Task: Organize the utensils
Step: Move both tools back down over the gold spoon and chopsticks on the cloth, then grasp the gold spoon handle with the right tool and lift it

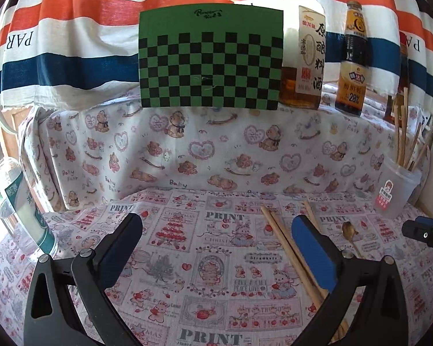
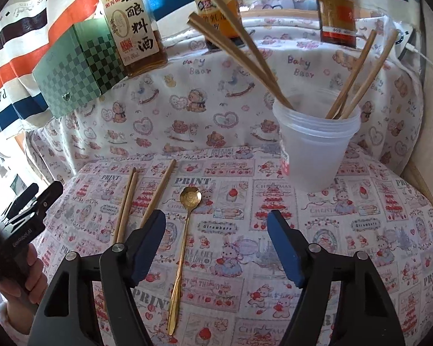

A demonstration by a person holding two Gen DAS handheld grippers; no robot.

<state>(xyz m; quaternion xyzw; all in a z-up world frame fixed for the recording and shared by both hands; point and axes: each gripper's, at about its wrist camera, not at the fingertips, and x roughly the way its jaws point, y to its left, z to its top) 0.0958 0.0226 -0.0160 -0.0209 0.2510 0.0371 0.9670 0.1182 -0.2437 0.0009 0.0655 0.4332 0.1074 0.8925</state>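
While my right gripper (image 2: 216, 245) hangs wide and empty over the gold spoon (image 2: 182, 248), I judge it light, stiff, slick: pinch mid-handle | left gripper (image 1: 216, 248) wide, empty | chopsticks (image 2: 127, 204) beside | cup (image 2: 314, 144) beyond.

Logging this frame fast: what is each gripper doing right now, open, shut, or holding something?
Left gripper: jaws open, holding nothing.
Right gripper: jaws open, empty, above the gold spoon.
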